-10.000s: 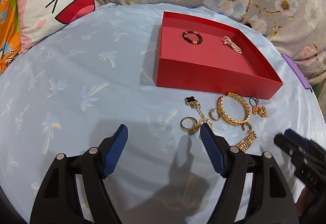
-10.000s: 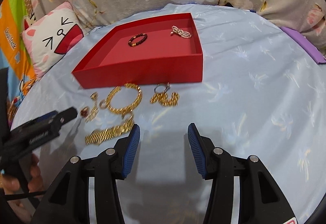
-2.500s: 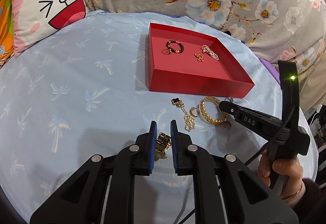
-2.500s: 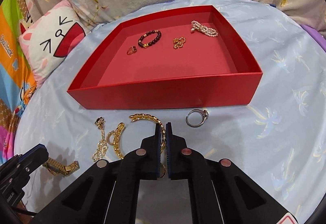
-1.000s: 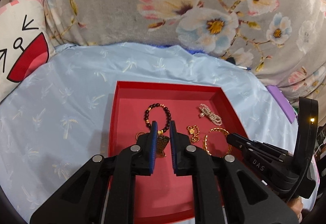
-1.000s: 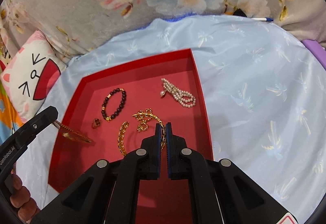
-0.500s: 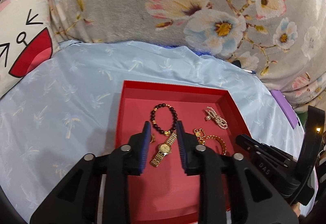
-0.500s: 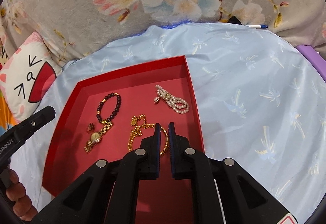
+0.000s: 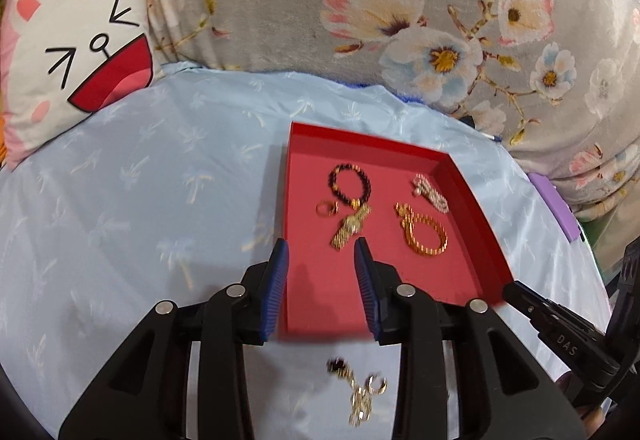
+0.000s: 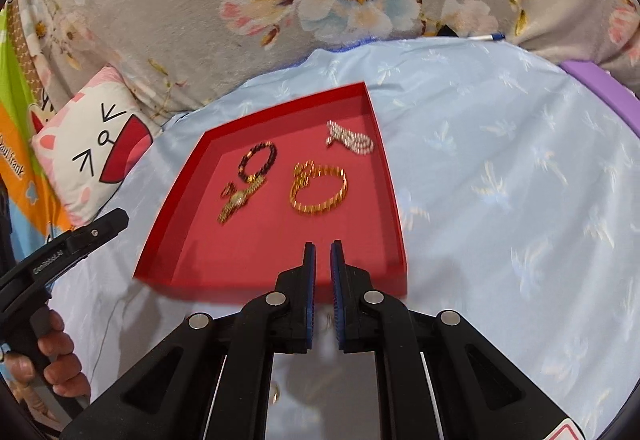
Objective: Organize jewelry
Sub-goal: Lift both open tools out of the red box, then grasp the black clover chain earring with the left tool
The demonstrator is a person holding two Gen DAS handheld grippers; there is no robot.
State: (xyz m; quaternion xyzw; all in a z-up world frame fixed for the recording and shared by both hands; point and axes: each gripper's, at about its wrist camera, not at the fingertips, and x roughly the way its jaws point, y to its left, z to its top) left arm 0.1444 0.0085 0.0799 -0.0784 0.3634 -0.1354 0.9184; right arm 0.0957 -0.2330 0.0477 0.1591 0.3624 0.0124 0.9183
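Observation:
A red tray (image 9: 472, 200) (image 10: 394, 200) sits on the light blue cloth. In it lie a dark bead bracelet (image 9: 349, 182) (image 10: 259, 159), a gold watch (image 9: 350, 227) (image 10: 240, 198), a small gold ring (image 9: 325, 208), a gold chain bangle (image 9: 426, 234) (image 10: 320, 190) and a pearl piece (image 9: 430, 190) (image 10: 351, 139). My left gripper (image 9: 320, 254) is open and empty above the tray's near left corner. My right gripper (image 10: 322, 252) is slightly open and empty above the tray's near edge. A clover necklace and small rings (image 9: 358, 386) lie on the cloth in front of the tray.
A cat-face pillow (image 9: 76, 52) (image 10: 92, 144) lies at the far left. A grey floral blanket (image 9: 380, 12) runs along the back. A purple object (image 9: 554, 206) (image 10: 600, 88) is at the right edge. A pen (image 10: 488, 37) lies at the back.
My left gripper has opened, leaving the gold watch in the tray, and has drawn back. My right gripper has parted a little, leaving the gold bangle in the tray, and has drawn back.

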